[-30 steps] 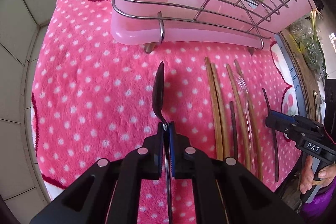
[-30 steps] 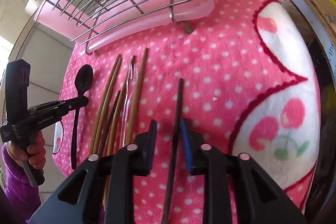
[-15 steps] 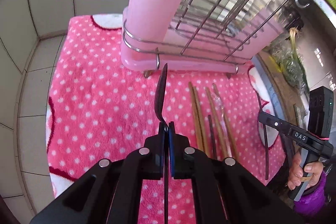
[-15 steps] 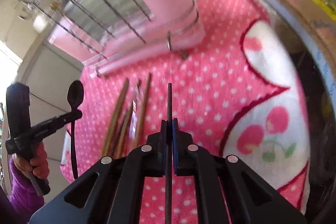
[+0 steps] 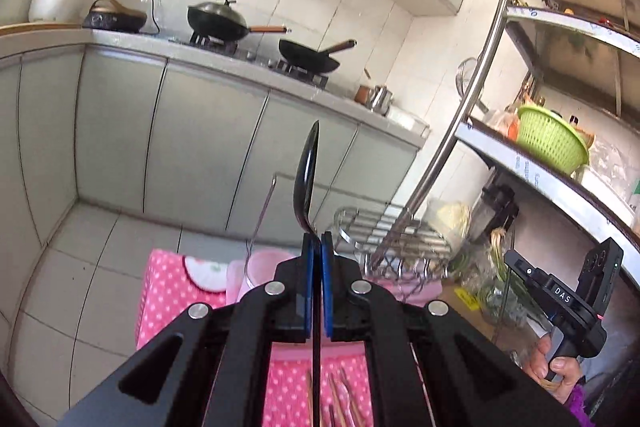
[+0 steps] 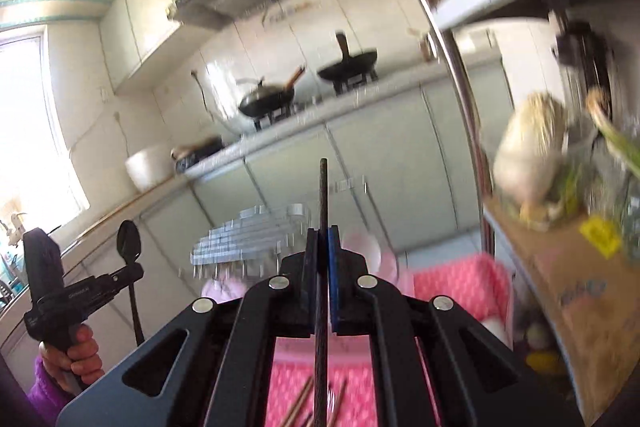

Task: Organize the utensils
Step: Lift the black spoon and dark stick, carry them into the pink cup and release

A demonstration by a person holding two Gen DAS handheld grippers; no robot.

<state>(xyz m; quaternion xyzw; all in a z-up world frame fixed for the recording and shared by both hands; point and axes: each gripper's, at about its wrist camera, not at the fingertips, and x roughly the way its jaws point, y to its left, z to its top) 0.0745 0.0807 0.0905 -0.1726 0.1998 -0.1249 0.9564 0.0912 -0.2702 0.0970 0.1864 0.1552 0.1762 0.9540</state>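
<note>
My left gripper [image 5: 316, 247] is shut on the handle of a black spoon [image 5: 306, 179], whose bowl points up in front of the cabinets. The same spoon [image 6: 129, 245] shows in the right wrist view, held by the left gripper [image 6: 134, 271]. My right gripper [image 6: 323, 241] is shut on a dark chopstick [image 6: 323, 195] that sticks up between its blue pads. Below both lie a wire dish rack [image 5: 394, 235] with a pink holder [image 5: 260, 263] and the pink dotted cloth [image 5: 168, 283]. Several wooden chopsticks [image 5: 340, 399] rest on the cloth.
Kitchen counter [image 5: 224, 55] with two black pans [image 5: 218, 21] and grey cabinets stands ahead. A metal shelf unit [image 5: 532, 167] with a green basket [image 5: 552, 141] is at the right, vegetables below it. The right gripper [image 5: 560, 297] and a hand show at the lower right.
Both grippers rose off the cloth and tilted up toward level, carrying the spoon and the chopstick. The right gripper's jaws closed on the dark chopstick. The view now faces the counter.
</note>
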